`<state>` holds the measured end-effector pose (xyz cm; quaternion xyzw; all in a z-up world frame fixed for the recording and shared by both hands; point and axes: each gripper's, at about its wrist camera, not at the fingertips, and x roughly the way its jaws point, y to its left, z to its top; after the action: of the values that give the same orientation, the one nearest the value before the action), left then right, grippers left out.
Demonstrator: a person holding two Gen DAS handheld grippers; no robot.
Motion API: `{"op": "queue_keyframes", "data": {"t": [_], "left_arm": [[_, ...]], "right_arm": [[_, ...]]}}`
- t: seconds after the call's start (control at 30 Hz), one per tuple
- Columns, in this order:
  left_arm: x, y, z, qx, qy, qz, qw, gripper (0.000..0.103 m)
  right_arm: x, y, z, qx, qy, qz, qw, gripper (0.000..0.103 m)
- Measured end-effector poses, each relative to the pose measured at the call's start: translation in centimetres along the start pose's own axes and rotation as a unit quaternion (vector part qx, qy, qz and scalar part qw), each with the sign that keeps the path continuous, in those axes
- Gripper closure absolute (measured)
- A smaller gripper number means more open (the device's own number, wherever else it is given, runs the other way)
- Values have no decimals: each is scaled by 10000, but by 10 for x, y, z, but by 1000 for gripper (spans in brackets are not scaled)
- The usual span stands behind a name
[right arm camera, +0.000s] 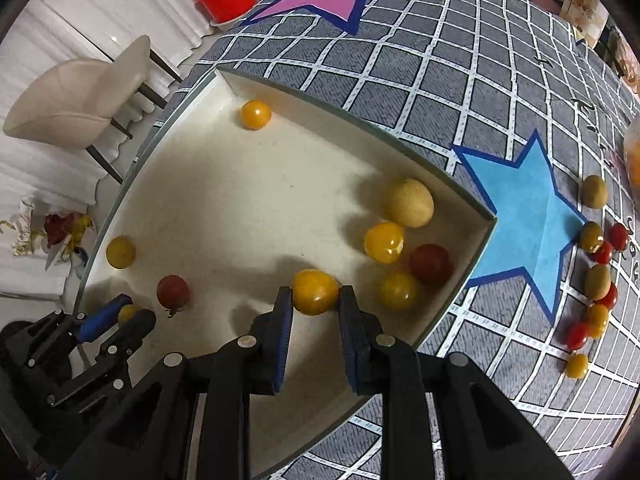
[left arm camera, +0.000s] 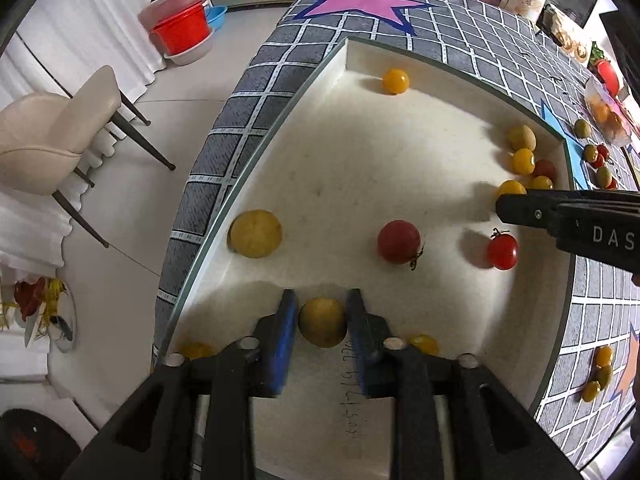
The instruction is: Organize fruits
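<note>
My left gripper is spread, a yellow fruit loose between its jaws in the box. My right gripper pinches another, I think. Many fruits wait on the cloth, right of my right jaws.

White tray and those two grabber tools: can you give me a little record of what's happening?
Tray: white tray on checked tablecloth, holding red and yellow fruits
Left gripper: open, yellow fruit between its jaws
Right gripper: shut on orange-yellow tomato over the tray
Outside tray: loose fruits by the blue star
</note>
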<state>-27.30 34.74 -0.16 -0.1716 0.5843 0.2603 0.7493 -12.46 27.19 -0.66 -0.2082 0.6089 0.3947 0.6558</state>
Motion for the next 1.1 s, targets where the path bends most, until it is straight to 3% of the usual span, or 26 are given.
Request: {"op": "queue_keyframes", "data": {"t": [0.03,0.07,0.2,0.37,0.43,0.57,0.63,0.77,0.87,1.1], "left_arm": [[-2,-1,-1,-15,-35,20,10000,21],[-8,-1,-3,-43,-172,59,9998,19],[-11,-2,-6,17,-119,-43,9999,19],[-16,-3,-9,80,32,-83,9999,18],[-19,-5,-12,165,76,-69,9998,18],[-29,-6,-17,271,122,-112,9995,18],[-34,-6,-19,319,141,-136,9993,0],[-42,-6,-24,456,207,-165,9986,0],[-44,-8,-27,578,312,-175,9977,0],[-58,-8,-31,753,366,-87,9964,0]], "right_arm": [[1,1,1,4,5,12,10000,77],[2,2,2,18,12,30,10000,77],[1,-1,1,63,58,59,9999,73],[-21,-4,-10,96,31,251,9996,45],[-30,-1,-12,63,25,233,9997,29],[-40,8,-23,17,65,219,9997,23],[-42,12,-28,-7,170,56,9998,20],[-43,9,-37,64,315,-204,9993,14],[-44,7,-41,135,406,-349,9985,0],[-51,17,-53,-13,605,-596,9964,0]]}}
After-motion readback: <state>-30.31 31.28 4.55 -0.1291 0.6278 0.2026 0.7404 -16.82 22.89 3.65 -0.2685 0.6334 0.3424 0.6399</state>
